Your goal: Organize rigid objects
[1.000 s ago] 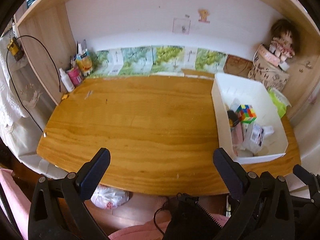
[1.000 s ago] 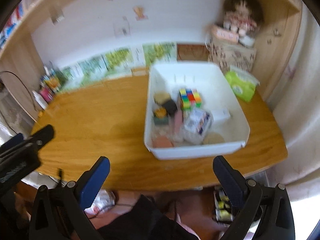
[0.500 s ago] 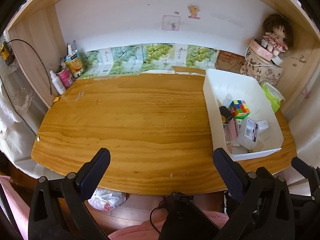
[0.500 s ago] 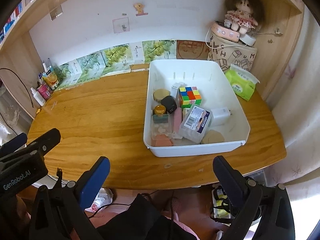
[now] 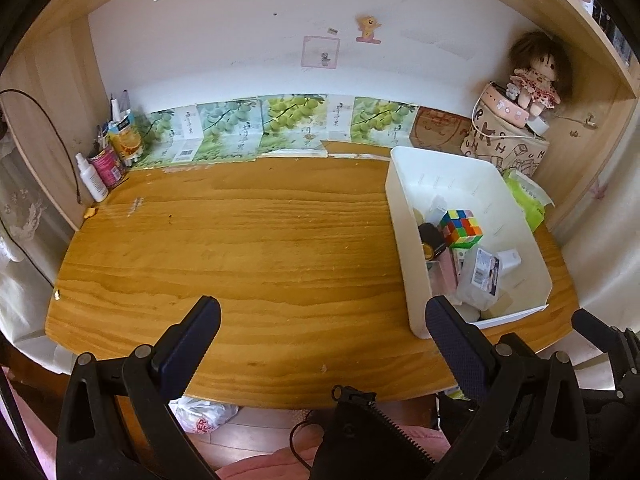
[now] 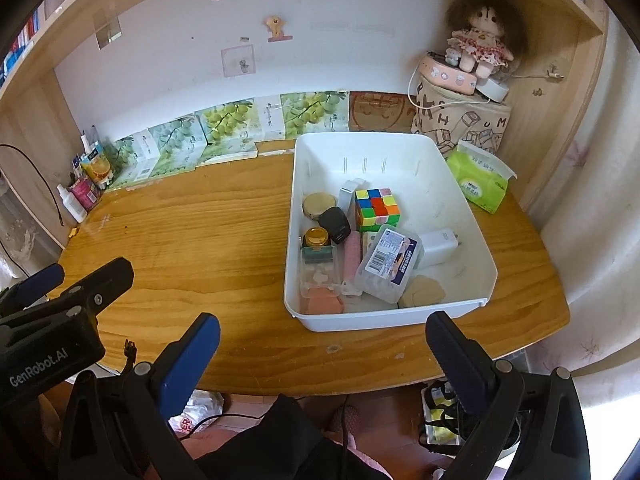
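Wooden worktop point(image 6: 200, 240) carries a white bin point(image 6: 472, 216) holding a cube point(image 6: 376, 208); left claw point(image 5: 320, 320) and right claw point(image 6: 322, 328) both gape wide, empty.

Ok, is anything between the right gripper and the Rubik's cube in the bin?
Partly. The bin's near wall and a clear labelled box lie between the open right gripper and the cube. From above, nothing visible covers the cube.

White bin point(image 6: 472, 216), multicoloured checkered cube point(image 6: 376, 208), pink-dressed doll point(image 6: 482, 40), green tissue pack point(image 6: 478, 186)
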Action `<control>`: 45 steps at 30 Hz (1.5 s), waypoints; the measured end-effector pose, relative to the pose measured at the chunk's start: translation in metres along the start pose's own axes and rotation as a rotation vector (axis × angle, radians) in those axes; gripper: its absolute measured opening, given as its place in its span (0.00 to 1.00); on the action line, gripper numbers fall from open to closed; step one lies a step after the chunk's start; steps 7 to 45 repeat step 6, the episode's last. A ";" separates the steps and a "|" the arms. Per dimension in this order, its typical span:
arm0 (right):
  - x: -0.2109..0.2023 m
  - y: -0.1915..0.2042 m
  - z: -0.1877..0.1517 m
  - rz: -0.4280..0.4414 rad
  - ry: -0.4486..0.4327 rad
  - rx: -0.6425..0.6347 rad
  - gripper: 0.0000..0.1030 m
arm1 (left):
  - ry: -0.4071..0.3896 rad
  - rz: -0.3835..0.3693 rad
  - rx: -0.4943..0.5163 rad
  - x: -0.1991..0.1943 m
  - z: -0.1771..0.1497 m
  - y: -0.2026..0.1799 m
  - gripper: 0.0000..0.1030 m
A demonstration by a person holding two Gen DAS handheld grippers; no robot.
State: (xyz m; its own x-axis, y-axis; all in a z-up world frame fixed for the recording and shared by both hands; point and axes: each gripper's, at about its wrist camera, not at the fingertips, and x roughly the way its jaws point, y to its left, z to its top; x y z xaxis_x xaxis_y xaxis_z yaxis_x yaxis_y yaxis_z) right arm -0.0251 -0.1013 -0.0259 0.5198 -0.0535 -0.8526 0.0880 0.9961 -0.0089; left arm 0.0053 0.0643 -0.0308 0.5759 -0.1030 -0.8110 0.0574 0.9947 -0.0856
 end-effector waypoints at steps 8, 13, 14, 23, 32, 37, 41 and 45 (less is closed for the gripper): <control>0.006 -0.008 0.009 -0.013 0.000 -0.004 1.00 | -0.005 -0.008 -0.007 0.008 0.011 -0.007 0.99; 0.006 -0.008 0.009 -0.013 0.000 -0.004 1.00 | -0.005 -0.008 -0.007 0.008 0.011 -0.007 0.99; 0.006 -0.008 0.009 -0.013 0.000 -0.004 1.00 | -0.005 -0.008 -0.007 0.008 0.011 -0.007 0.99; 0.006 -0.008 0.009 -0.013 0.000 -0.004 1.00 | -0.005 -0.008 -0.007 0.008 0.011 -0.007 0.99; 0.006 -0.008 0.009 -0.013 0.000 -0.004 1.00 | -0.005 -0.008 -0.007 0.008 0.011 -0.007 0.99; 0.006 -0.008 0.009 -0.013 0.000 -0.004 1.00 | -0.005 -0.008 -0.007 0.008 0.011 -0.007 0.99; 0.006 -0.008 0.009 -0.013 0.000 -0.004 1.00 | -0.005 -0.008 -0.007 0.008 0.011 -0.007 0.99; 0.006 -0.008 0.009 -0.013 0.000 -0.004 1.00 | -0.005 -0.008 -0.007 0.008 0.011 -0.007 0.99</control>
